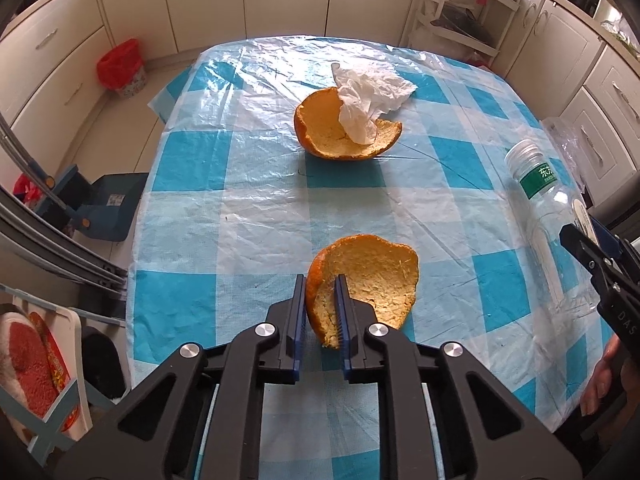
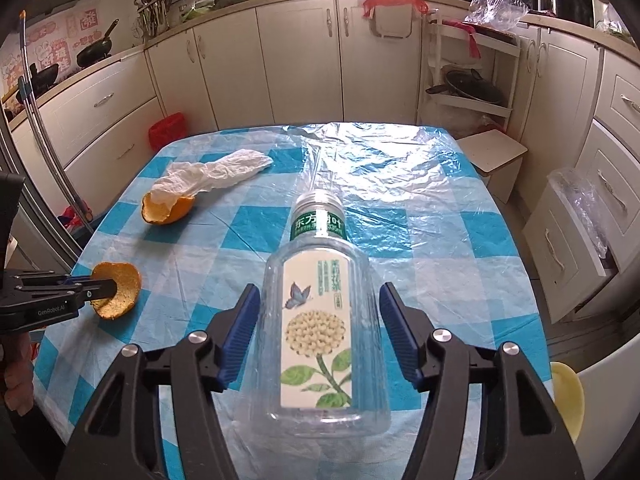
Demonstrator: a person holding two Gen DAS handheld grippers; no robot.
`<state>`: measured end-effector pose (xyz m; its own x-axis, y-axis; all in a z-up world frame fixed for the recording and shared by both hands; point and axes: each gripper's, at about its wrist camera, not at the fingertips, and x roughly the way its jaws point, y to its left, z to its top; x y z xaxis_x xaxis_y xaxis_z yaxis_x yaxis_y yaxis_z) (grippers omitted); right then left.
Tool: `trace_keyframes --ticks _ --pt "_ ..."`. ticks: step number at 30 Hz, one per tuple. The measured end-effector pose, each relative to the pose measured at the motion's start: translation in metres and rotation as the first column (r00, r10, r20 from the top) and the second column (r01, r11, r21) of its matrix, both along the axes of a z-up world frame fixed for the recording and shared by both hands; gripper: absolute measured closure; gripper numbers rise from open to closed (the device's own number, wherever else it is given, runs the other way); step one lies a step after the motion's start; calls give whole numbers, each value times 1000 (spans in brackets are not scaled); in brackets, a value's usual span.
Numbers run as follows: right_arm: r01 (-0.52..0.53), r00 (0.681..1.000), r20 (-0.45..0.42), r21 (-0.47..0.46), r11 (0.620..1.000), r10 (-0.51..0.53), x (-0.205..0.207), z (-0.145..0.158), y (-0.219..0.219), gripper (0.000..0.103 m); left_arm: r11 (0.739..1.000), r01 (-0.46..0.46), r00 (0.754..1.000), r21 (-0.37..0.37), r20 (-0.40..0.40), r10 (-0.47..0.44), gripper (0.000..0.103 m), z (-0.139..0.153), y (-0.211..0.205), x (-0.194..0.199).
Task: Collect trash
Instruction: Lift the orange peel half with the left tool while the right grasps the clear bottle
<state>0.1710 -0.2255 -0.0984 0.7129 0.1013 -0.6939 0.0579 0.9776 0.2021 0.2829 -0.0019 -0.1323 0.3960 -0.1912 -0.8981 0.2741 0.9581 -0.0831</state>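
The near orange peel (image 1: 372,280) lies on the checked tablecloth (image 1: 224,216) at the near edge of the table. The left gripper (image 1: 320,312) is clamped on the peel's left rim; both blue pads press the rind, jaws nearly together.

The empty plastic bottle (image 2: 320,320) lies on its side to the right of that peel, cap pointing away, toward the table's far edge. The right gripper (image 2: 320,320) straddles the bottle body. Its jaws stand apart on either side, and a small gap shows between each pad and the clear wall, so no grip is made yet.

Beyond the near peel, toward the middle of the table, sits a second orange peel (image 1: 340,132) with a crumpled white tissue (image 1: 368,100) resting partly inside it. A red-lined waste bin (image 1: 120,68) stands on the floor, well past the table's far left corner.

Step in hand, as judged: pickup of two items at once, peel secured, bottle pending.

Next move calls for:
- Closing the right jaws until the pads seat on the bottle's flanks; thin walls may flex or slip.
- Lifting both items clear of the cloth.
- Carrying them to a bin, probably the red one.
- Returning for the second peel and tissue.
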Motion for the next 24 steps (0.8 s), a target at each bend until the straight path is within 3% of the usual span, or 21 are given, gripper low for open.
trace_keyframes --ticks 6,14,24 --pt "-41 999 9 15 999 41 -1 1 7 48 999 18 998 -49 66 -15 97 22 -5 -12" --pt "-31 994 103 3 1000 31 -26 22 8 48 989 -18 990 -147 136 38 97 55 10 -38" --pt "-19 989 148 17 1000 16 -45 35 1 48 982 -35 986 -183 156 64 97 62 14 -55"
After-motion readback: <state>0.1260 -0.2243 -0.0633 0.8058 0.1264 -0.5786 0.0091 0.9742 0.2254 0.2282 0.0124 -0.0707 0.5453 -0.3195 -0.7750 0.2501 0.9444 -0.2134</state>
